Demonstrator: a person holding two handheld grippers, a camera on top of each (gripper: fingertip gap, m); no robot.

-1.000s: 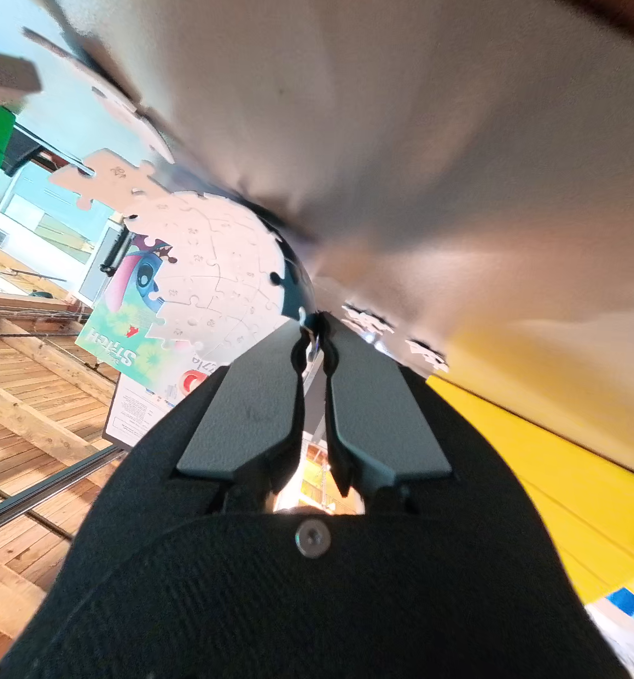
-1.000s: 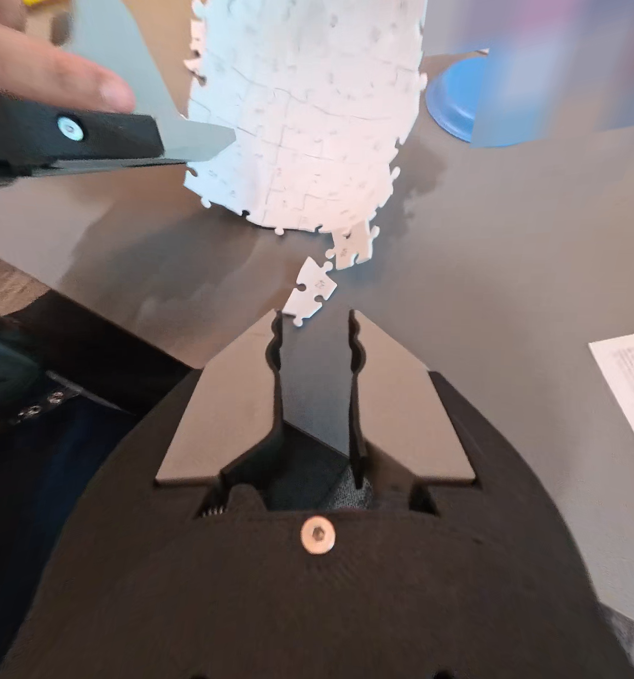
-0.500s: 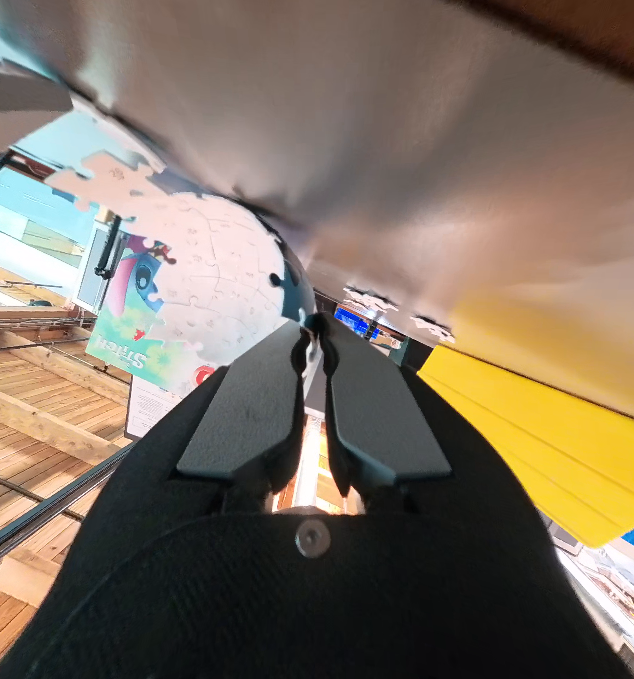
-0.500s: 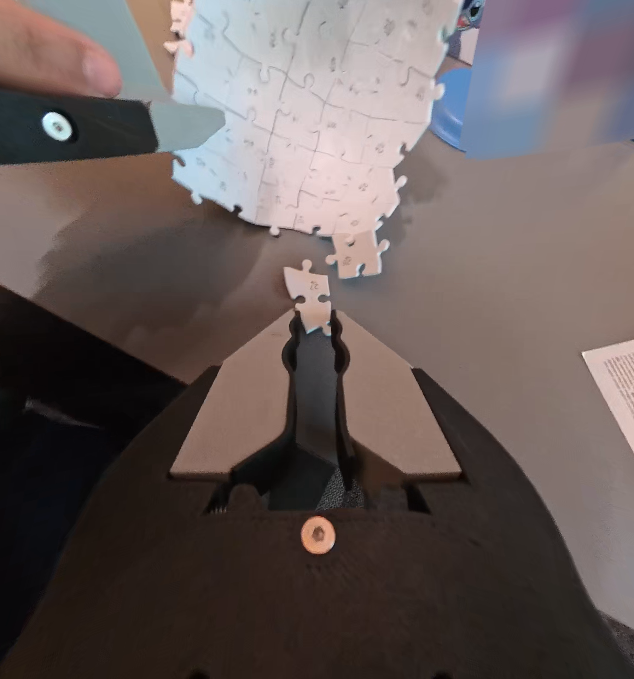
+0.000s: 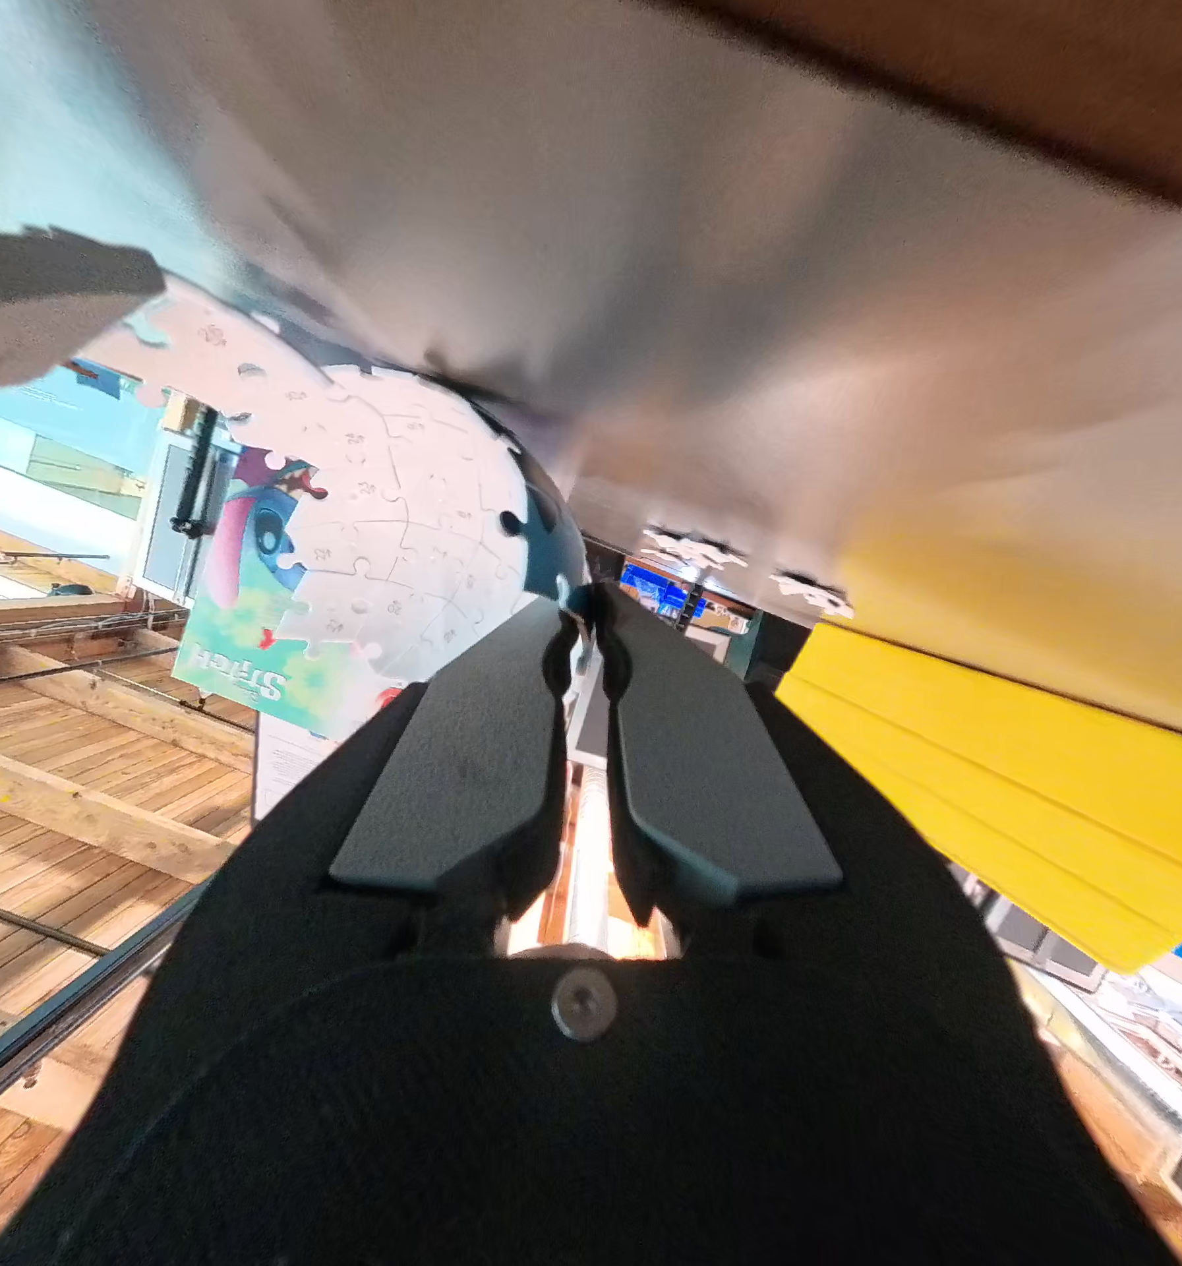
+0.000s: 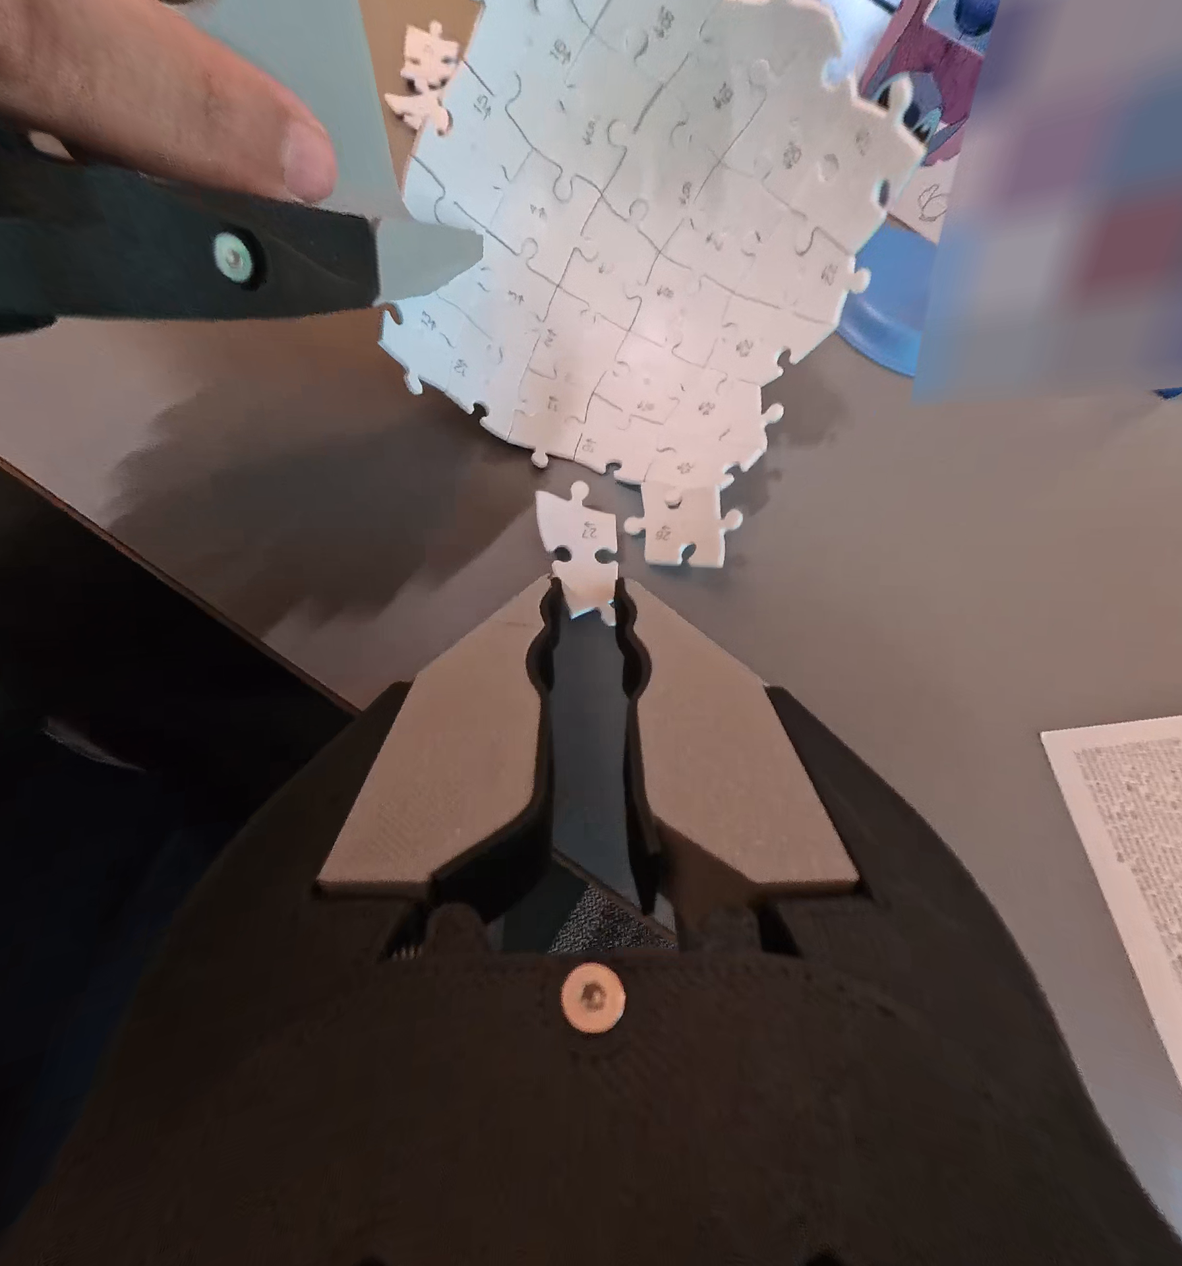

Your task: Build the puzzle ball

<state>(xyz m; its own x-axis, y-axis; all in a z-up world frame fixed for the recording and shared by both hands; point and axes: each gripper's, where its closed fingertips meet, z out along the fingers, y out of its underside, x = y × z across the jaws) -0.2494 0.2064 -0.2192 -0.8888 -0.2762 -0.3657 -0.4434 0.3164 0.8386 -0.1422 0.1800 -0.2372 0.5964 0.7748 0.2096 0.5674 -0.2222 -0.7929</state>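
The partly built puzzle ball [image 6: 649, 253] is a curved white shell showing its numbered backs, held above the grey table [image 6: 951, 562]. My left gripper [image 6: 461, 255] comes in from the left and is shut on the shell's rim. In the left wrist view, which is upside down, the left gripper [image 5: 584, 606] pinches the ball's [image 5: 396, 534] dark printed edge. My right gripper [image 6: 586, 590] is shut on a loose white puzzle piece [image 6: 580, 538] just below the shell's lower edge. Another piece [image 6: 684, 527] juts from that edge beside it.
A hand [image 6: 149, 103] rests on the left gripper. Loose pieces [image 6: 427, 82] lie on the table behind. A blue object [image 6: 882, 308] and the puzzle box [image 5: 245, 616] stand at the back. A printed sheet [image 6: 1149, 890] lies at right. A yellow object [image 5: 985, 753] shows at right. The tips of one gripper are about 12 cm away from the tips of the other.
My right gripper went from open to shut on the loose piece and raised it toward the shell. The shell has turned and come closer, still in my left gripper.
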